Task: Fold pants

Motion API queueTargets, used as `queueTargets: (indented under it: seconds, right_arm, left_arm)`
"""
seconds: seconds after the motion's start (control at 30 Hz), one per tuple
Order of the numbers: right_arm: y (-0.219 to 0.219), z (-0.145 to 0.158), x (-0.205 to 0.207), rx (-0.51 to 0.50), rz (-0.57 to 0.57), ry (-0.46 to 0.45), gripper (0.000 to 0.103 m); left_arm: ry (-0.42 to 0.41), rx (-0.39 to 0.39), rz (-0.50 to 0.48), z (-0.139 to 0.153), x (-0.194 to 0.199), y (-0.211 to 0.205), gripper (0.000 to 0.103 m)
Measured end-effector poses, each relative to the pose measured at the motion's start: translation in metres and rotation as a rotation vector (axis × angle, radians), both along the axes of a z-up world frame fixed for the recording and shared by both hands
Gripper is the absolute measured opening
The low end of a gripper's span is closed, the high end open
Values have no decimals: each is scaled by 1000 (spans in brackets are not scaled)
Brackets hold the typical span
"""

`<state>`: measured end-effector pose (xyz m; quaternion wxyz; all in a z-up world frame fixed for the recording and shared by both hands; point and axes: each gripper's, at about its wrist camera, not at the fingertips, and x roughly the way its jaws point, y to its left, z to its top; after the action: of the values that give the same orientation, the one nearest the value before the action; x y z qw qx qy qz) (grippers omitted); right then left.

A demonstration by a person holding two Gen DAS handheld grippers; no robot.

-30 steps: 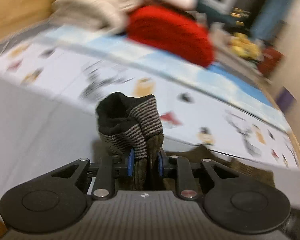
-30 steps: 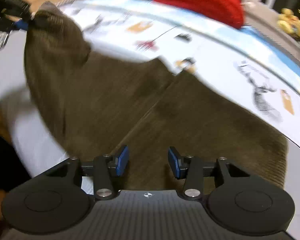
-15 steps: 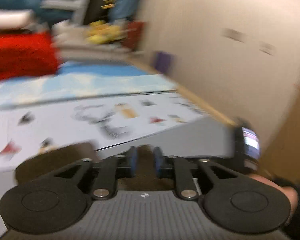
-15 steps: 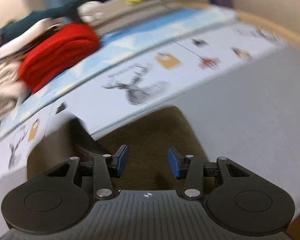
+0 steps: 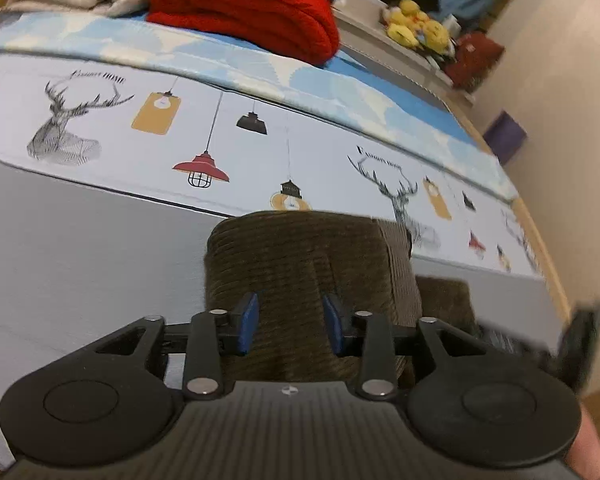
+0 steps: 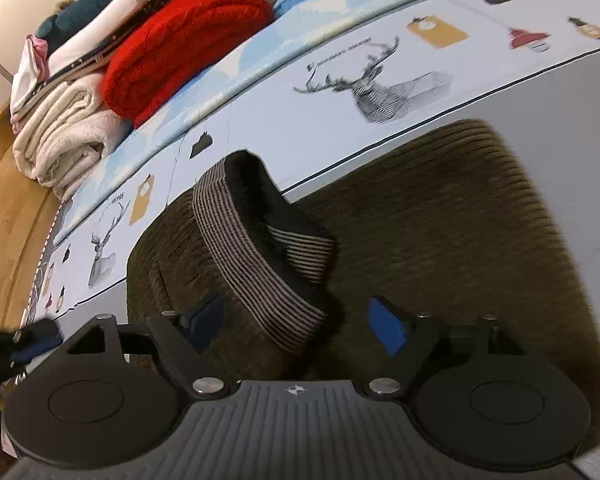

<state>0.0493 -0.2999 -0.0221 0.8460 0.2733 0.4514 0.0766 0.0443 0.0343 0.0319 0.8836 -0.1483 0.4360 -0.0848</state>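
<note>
Brown corduroy pants (image 5: pixel 308 264) lie folded on the grey part of the bed. Their striped grey-and-black waistband (image 6: pixel 256 256) stands up in a loop on top. My left gripper (image 5: pixel 291 328) hovers just over the near end of the fold. Its jaws are opening and its blue pads (image 5: pixel 249 326) press on nothing. My right gripper (image 6: pixel 296 326) is over the pants (image 6: pixel 440 216) with the waistband between its widely spread, opening jaws, and the pads do not touch it. Each gripper shows as a dark blur at the edge of the other's view.
The bedsheet (image 5: pixel 100 240) is grey near me, with a printed band of deer and lamps (image 5: pixel 204 168) beyond. Behind lie a folded red knit (image 5: pixel 244 4), white towels (image 6: pixel 64 136) and other stacked clothes. Yellow plush toys (image 5: pixel 416 28) sit on a shelf; a wall (image 5: pixel 572 120) stands to the right.
The left gripper let go of the waistband it held up and now hovers open over the folded pants. The right gripper's jaws spread wider and its view rolled.
</note>
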Motion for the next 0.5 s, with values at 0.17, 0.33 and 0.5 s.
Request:
queueTargets:
  seconds: [0.17, 0.33, 0.5]
  right_arm:
    - [14, -26, 21, 32, -56, 62, 93]
    - [29, -23, 27, -8, -33, -9, 84]
    - [36, -5, 19, -74, -39, -96, 42]
  left_arm:
    - [1, 135, -69, 0, -32, 8, 53]
    - [0, 183, -114, -2, -38, 7, 53]
    - [-12, 188, -118, -1, -38, 2, 53]
